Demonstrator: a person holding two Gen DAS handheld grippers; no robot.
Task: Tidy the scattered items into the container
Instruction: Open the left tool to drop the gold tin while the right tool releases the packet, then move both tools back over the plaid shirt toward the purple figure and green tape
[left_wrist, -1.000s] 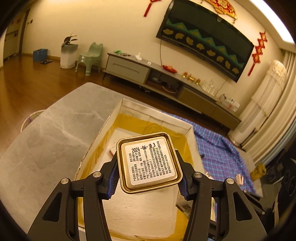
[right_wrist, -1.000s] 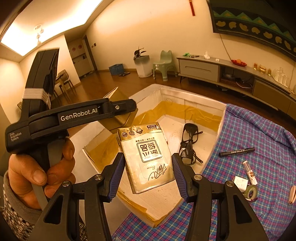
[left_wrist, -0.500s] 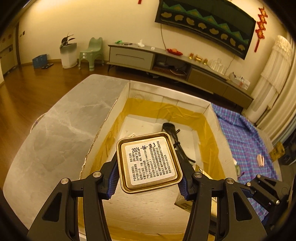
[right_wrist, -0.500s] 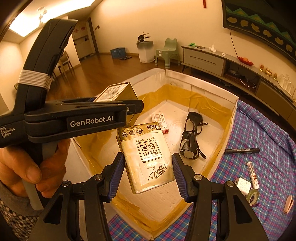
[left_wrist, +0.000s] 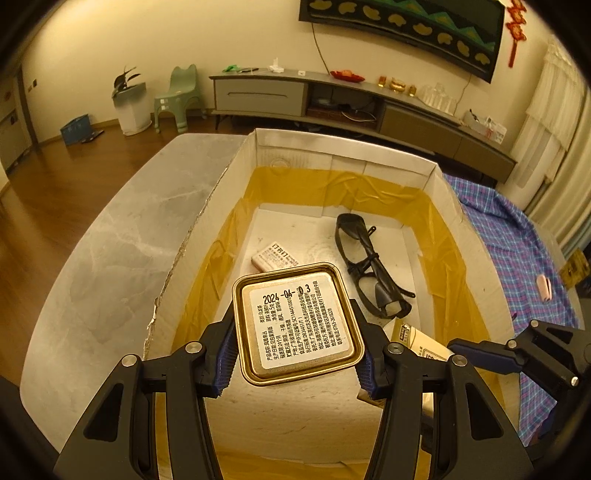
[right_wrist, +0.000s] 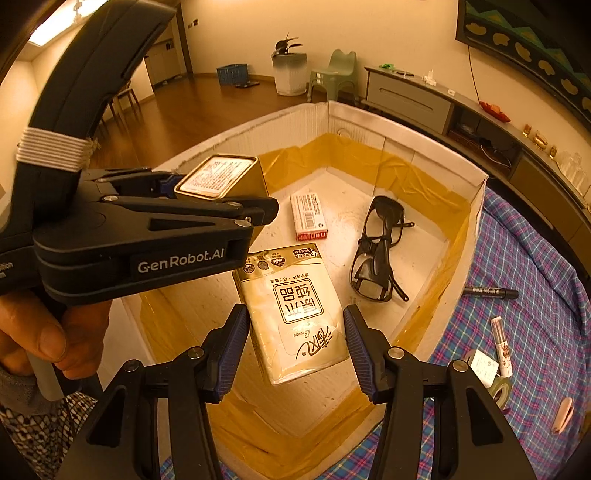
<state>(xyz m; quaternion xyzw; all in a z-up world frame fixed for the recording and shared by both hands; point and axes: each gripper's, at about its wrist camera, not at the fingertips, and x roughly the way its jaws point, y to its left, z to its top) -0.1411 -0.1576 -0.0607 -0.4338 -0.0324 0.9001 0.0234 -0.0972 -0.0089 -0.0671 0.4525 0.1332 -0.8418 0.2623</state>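
Two grippers hang over the box (left_wrist: 343, 155). The left gripper (left_wrist: 295, 354) has its jaws shut tight on a gold tin (left_wrist: 297, 321), which is held in the air above the box floor with its white label facing the camera. In the right view that same tin (right_wrist: 221, 177) sits at ten o'clock, pinched in the left gripper (right_wrist: 207, 195), and a hand (right_wrist: 40, 332) holds the handle at eight o'clock.

The right gripper (right_wrist: 295, 347) has its jaws wide, one on each side of a pack of tissues (right_wrist: 291, 310). The pads are just beside the pack; whether they touch it I cannot tell. The pack is over the near part of the box floor.

Inside the box (right_wrist: 406, 147) lie black glasses (right_wrist: 376, 251) at two o'clock and a small red and white packet (right_wrist: 308, 216) at twelve.

Outside the box, on the checked cloth (right_wrist: 535, 258) at three and four o'clock, lie a black marker (right_wrist: 489, 293), a small tube (right_wrist: 502, 345), a roll of tape (right_wrist: 498, 391) and a pink thing (right_wrist: 561, 415). The grey bench (left_wrist: 110, 258) shows beside the box at nine o'clock in the left view.
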